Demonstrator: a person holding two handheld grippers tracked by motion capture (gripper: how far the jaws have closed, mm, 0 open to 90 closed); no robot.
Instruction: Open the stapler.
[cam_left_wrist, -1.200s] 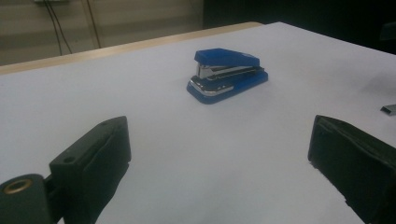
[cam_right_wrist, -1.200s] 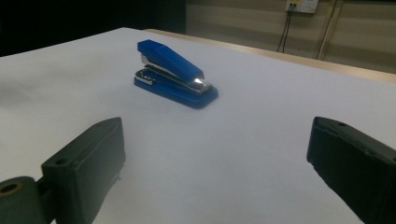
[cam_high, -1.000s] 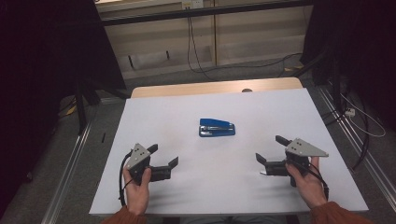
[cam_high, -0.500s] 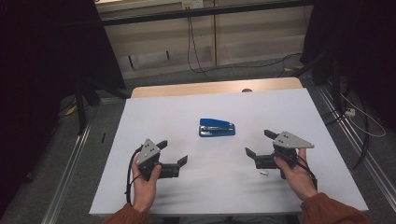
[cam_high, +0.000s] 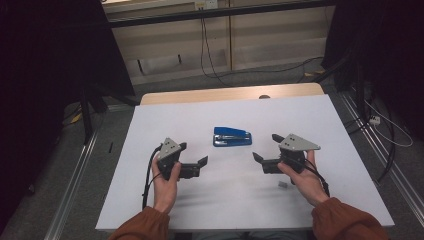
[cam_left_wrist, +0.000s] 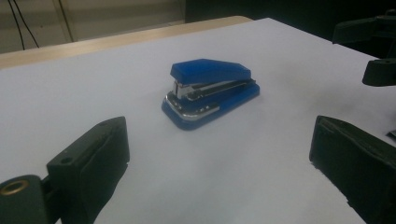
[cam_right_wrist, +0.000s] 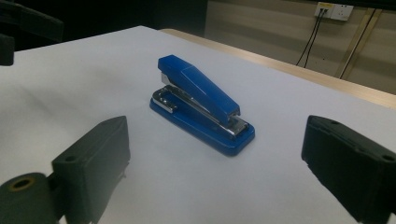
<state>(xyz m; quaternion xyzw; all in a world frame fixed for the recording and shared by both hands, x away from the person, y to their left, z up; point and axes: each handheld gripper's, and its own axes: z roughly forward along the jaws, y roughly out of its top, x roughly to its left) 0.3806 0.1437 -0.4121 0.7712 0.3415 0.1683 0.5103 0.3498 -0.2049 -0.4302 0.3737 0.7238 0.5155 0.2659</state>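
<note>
- Stapler (cam_high: 232, 136): blue with a metal strip, lying flat on the white table (cam_high: 320, 120), closed and untouched; I use it as my reference mark.
- Left gripper (cam_high: 192, 157): I hold it to the near left of the stapler, well apart from it. Its fingers (cam_left_wrist: 91, 163) stand released, nothing between them.
- Right gripper (cam_high: 266, 150): I hold it to the near right of the stapler, just clear of its end. Its fingers (cam_right_wrist: 93, 156) are spread with nothing between them, having just been closing a little.
- Small grey scrap (cam_high: 282, 184): on the table, nearer to me than the stapler, beside my right hand (cam_high: 305, 175).
</note>
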